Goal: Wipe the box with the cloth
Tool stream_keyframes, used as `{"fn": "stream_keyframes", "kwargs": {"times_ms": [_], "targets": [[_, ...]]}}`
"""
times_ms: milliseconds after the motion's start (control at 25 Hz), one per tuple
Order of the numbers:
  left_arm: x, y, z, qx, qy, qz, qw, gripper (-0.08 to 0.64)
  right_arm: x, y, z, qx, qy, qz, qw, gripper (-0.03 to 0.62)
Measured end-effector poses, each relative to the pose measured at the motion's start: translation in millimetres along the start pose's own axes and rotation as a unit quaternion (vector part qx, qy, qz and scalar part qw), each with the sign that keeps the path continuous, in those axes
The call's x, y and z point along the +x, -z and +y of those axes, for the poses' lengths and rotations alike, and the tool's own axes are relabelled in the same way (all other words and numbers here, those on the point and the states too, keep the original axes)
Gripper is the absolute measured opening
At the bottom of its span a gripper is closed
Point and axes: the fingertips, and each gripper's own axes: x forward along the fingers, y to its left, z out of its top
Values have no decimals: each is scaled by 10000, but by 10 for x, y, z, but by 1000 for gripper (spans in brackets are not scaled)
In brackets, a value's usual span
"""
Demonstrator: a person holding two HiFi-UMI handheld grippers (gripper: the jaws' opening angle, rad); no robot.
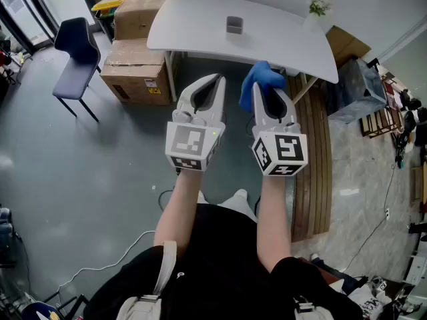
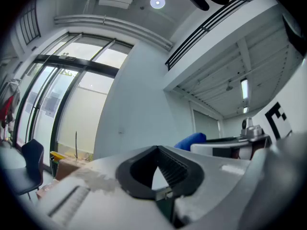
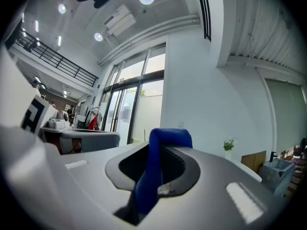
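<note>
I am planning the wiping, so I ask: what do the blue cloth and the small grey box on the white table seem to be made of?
The blue cloth: soft matte fabric, perhaps microfibre; it bunches limply in the right gripper. The small grey box: rigid and matte, plastic or metal, too small to tell. The white table: hard smooth top, likely laminate.

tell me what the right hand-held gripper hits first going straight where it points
Likely the white rectangular table: the right hand-held gripper, shut on the blue cloth, points at its near edge in the head view. Height unclear: its own view faces the white wall, so it may pass over.
</note>
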Motion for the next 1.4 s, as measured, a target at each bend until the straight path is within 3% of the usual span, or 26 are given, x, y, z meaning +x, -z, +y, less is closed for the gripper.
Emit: {"fn": "stream_keyframes", "kwargs": {"times_ms": [640,840,1400], "targets": [[99,43,175,-117,-4,18,9999,0,90,35,-169,118,231,10,9997,55],[278,115,240,-116,-42,32,9999,0,242,68,-398,142,293,13,9995,55],[1357,357,951,137,-218,3,9997,0,1556,269,-1022,272,83,-179,9994,55]]}}
